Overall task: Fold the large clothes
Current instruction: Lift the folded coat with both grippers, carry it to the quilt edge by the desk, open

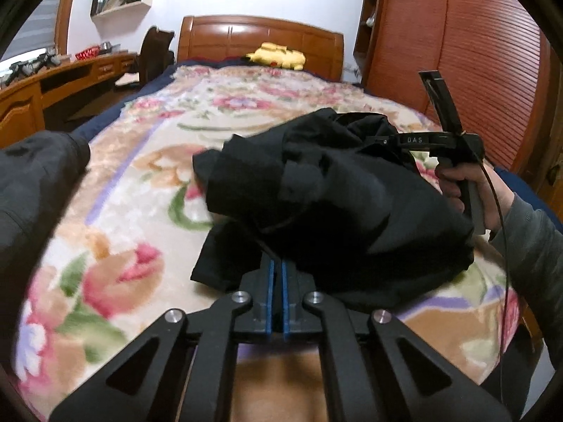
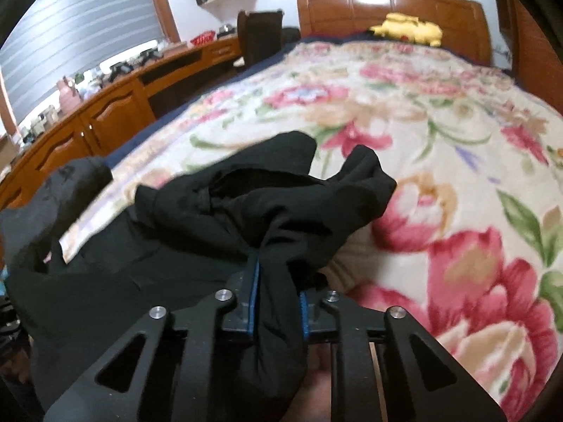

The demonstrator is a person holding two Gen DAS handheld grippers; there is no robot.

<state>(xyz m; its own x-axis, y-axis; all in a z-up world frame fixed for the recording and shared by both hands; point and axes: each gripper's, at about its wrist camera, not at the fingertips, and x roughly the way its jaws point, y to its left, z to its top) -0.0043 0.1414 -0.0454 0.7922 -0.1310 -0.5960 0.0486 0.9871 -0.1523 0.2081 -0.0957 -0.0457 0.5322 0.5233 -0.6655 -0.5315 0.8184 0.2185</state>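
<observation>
A large black garment (image 1: 327, 190) hangs bunched above the flowered blanket (image 1: 133, 190) on the bed. My left gripper (image 1: 277, 263) is shut on a fold at its near edge. My right gripper (image 1: 383, 140) shows at the right, held by a hand, its fingers buried in the cloth. In the right wrist view my right gripper (image 2: 278, 274) is shut on a thick bunch of the black garment (image 2: 267, 197), which drapes left over the blanket (image 2: 440, 133).
A second dark garment (image 1: 31, 183) lies at the bed's left edge. A yellow plush toy (image 1: 278, 55) sits by the wooden headboard (image 1: 260, 37). A wooden desk (image 2: 105, 105) runs along the left. A wardrobe (image 1: 468, 52) stands at the right.
</observation>
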